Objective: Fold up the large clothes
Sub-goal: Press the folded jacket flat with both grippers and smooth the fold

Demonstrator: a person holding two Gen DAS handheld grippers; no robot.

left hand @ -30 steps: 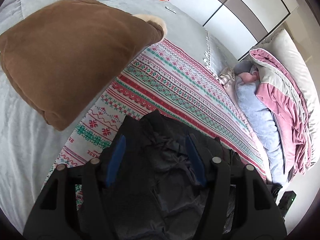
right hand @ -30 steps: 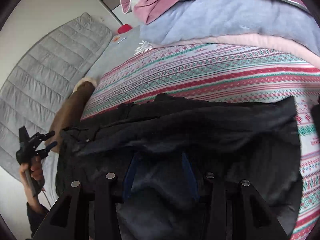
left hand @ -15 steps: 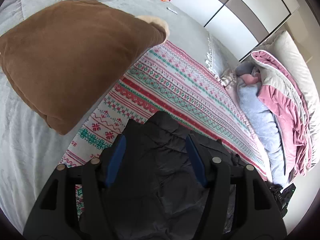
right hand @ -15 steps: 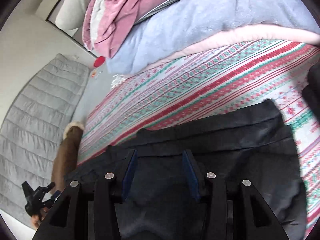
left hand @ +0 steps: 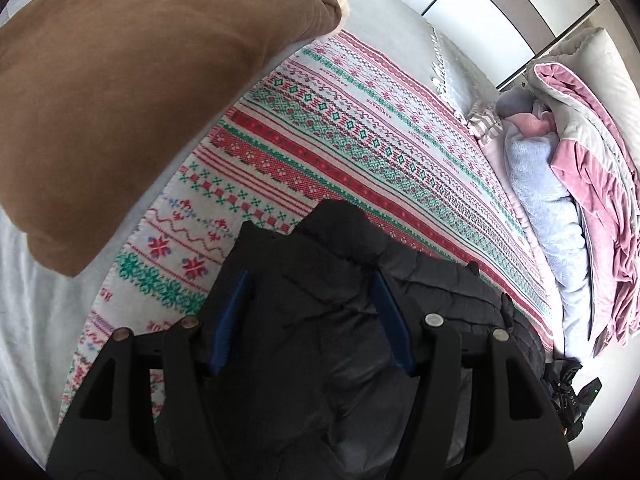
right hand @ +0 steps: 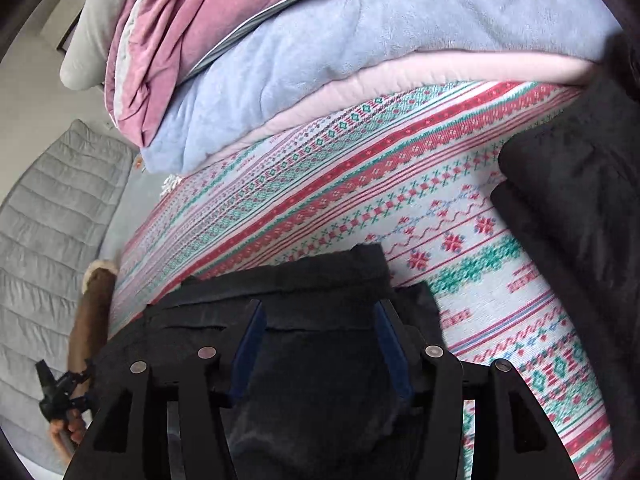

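Observation:
A black puffy jacket [left hand: 360, 280] lies bunched on the patterned blanket [left hand: 360, 140]. My left gripper [left hand: 312, 314] hangs just over the jacket with its blue pads [left hand: 231, 312] apart, and dark fabric fills the gap without being pinched. In the right wrist view the same jacket [right hand: 320, 280] lies under my right gripper [right hand: 320, 344]. Its jaws are opening, and fabric sits between the pads [right hand: 390, 344] with no squeeze showing. The left gripper [right hand: 60, 392] shows small at the lower left there, held by a hand. My right gripper [left hand: 568, 396] appears at the bed's edge in the left wrist view.
A brown fleece-lined garment [left hand: 140, 100] lies to the upper left on the grey bedding [left hand: 24, 320]. Folded pink and pale-blue blankets [right hand: 320, 60] are stacked along the blanket's far side. Another dark garment [right hand: 580, 200] lies at the right. Wardrobe doors [left hand: 500, 0] stand behind.
The right gripper swung across the bed toward the stacked blankets, and its pads spread wider. The jacket went from wide and spread out to a smaller bundle. The left gripper sank closer to it.

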